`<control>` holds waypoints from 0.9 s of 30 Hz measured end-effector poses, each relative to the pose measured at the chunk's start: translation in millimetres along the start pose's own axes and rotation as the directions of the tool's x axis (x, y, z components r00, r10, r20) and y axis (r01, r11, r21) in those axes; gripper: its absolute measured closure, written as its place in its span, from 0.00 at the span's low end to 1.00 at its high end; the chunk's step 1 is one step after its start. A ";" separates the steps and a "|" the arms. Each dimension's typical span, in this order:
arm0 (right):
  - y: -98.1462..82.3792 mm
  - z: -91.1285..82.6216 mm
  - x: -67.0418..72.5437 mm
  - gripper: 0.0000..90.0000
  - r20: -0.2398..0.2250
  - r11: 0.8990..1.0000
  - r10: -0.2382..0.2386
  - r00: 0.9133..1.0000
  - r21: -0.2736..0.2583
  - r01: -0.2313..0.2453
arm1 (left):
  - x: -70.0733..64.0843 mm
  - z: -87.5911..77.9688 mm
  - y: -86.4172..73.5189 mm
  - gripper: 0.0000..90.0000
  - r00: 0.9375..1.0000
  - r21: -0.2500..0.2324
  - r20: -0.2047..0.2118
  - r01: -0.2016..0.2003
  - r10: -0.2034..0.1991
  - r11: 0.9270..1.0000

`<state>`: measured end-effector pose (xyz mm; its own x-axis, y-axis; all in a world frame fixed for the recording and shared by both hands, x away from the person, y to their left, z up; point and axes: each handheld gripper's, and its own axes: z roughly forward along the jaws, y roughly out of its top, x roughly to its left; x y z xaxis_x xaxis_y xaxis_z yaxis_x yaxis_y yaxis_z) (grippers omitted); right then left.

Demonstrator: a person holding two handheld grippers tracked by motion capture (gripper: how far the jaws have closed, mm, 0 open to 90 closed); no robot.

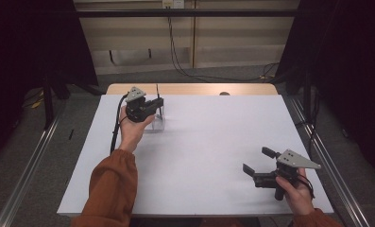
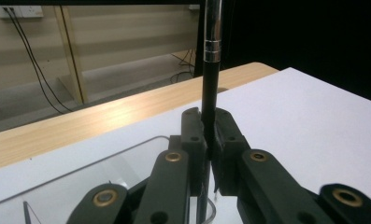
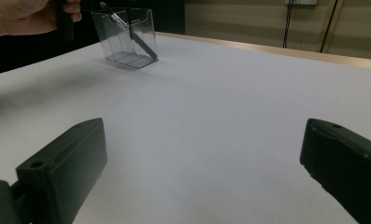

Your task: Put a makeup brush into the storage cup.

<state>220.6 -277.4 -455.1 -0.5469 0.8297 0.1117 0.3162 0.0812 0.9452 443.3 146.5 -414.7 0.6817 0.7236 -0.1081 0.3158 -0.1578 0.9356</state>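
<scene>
Left claw (image 2: pixel 210 140): we are clamping the black pen (image 2: pixel 210 70) upright over the clear box (image 1: pixel 156 124).
Right claw (image 1: pixel 257 163): we are holding it wide open, empty, above the counter (image 1: pixel 208 142).

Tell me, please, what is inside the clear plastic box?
The clear box holds a dark pen leaning inside, and something pale beside it; its top end is hidden behind the hand.

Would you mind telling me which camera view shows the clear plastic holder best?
The right gripper view: the clear plastic holder stands whole on the table, walls and contents visible. The high view has it small and partly behind the left gripper. The left gripper view catches just its rim below the jaws.
</scene>
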 end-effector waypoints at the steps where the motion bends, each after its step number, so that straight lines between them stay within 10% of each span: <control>1: 0.0 0.1 0.1 0.00 -0.001 1.000 -0.001 1.000 0.000 0.001 | 0.4 0.4 -1.3 0.94 1.000 0.012 -0.005 -0.008 0.008 1.000; 27: 0.4 0.4 0.7 0.00 -0.005 1.000 -0.002 1.000 -0.006 0.002 | 2.3 2.9 -7.4 0.86 1.000 0.056 0.000 -0.005 0.005 0.998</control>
<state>220.6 -276.7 -454.7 -0.5516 0.8265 0.1119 0.3111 0.0794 0.9471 444.4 147.4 -422.8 0.6833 0.7228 -0.1034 0.3491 -0.1991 0.9157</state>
